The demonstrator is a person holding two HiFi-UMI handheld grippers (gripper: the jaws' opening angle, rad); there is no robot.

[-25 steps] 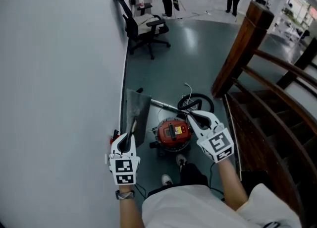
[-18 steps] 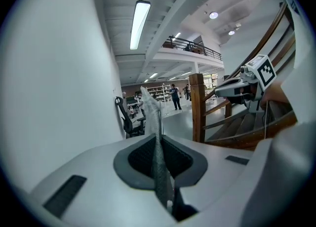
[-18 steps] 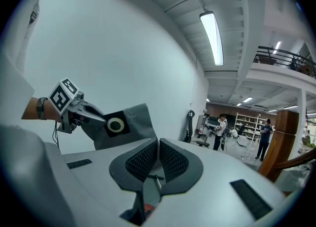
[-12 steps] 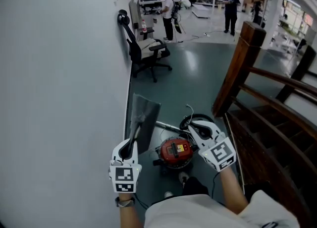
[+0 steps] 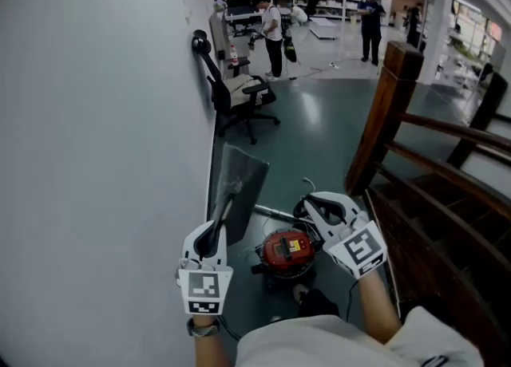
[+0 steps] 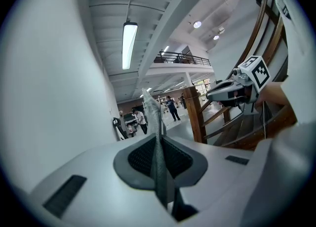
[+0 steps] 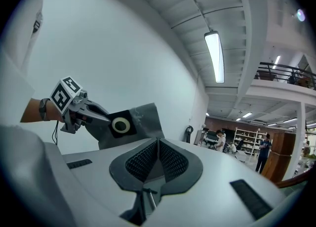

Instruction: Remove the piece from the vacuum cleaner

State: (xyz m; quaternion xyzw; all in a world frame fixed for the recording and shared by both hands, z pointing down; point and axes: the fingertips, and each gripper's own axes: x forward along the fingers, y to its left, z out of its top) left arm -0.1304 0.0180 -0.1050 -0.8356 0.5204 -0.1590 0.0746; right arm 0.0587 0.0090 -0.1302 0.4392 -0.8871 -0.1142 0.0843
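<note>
Grey, felt-like and flat, the vacuum dust bag [image 5: 241, 186] hangs in the air above the floor [image 5: 319, 142], off the machine, with soft creased edges. The right gripper view shows its black square collar [image 7: 120, 125] with a pale ring round the opening. The left gripper [image 5: 219, 226] has its jaws clamped on the bag's lower edge, the thin fabric edge-on between the ribbed pads. The red, round-bodied vacuum cleaner [image 5: 286, 250] stands on the glossy dark floor below, in the strip between the smooth white wall [image 5: 96, 118] and the wooden stair railing [image 5: 385, 110]; open floor runs ahead to an office chair [image 5: 238, 92]. The right gripper [image 5: 313, 204] hovers over the cleaner, jaws together on nothing.
</note>
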